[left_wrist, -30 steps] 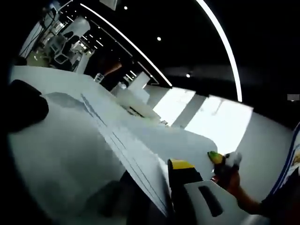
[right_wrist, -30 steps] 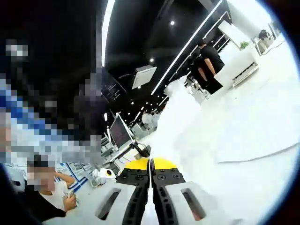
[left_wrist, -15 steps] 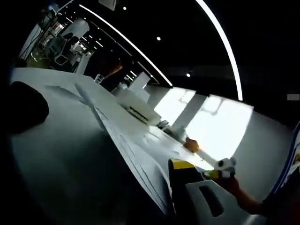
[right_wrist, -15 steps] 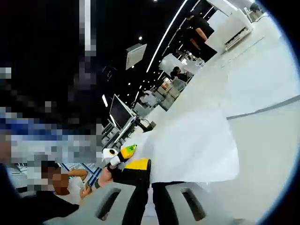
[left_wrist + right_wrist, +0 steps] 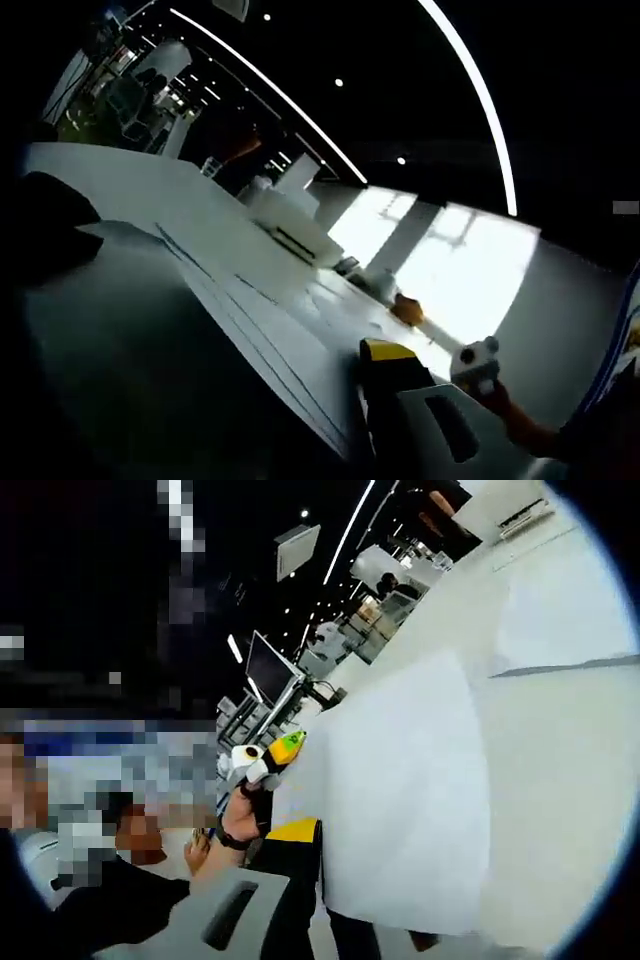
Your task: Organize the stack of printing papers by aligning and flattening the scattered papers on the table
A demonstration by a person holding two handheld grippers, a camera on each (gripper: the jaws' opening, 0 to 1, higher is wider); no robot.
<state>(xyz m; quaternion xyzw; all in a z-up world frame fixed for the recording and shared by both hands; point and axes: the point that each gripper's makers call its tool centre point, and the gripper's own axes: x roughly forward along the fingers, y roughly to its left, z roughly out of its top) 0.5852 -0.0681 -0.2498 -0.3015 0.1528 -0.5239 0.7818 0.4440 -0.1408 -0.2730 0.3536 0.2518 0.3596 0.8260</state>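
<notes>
1. Left gripper: I see one yellow-tipped jaw rising at the bottom of the left gripper view, and the paper stack edge runs down to it. The other jaw is lost in the dark, so I can't tell how wide the claw stands; it looks clamped on the stack edge, not certain.
2. The stack fans out across the white table in the left gripper view, with several sheet edges showing as thin staggered lines, not flush.
3. Right gripper: jaws are close together with a white sheet pinched between them. The sheet's near edge sits right at the jaw tips, and one yellow pad shows on the left jaw.
4. That sheet spreads up and away from the jaws over the table in the right gripper view, its corner lifted and its far edge free.
5. The other gripper's handle is in the right gripper view, just beside the sheet's left edge, held in a person's hand.
6. The right gripper's handle shows in the left gripper view, at lower right.
</notes>
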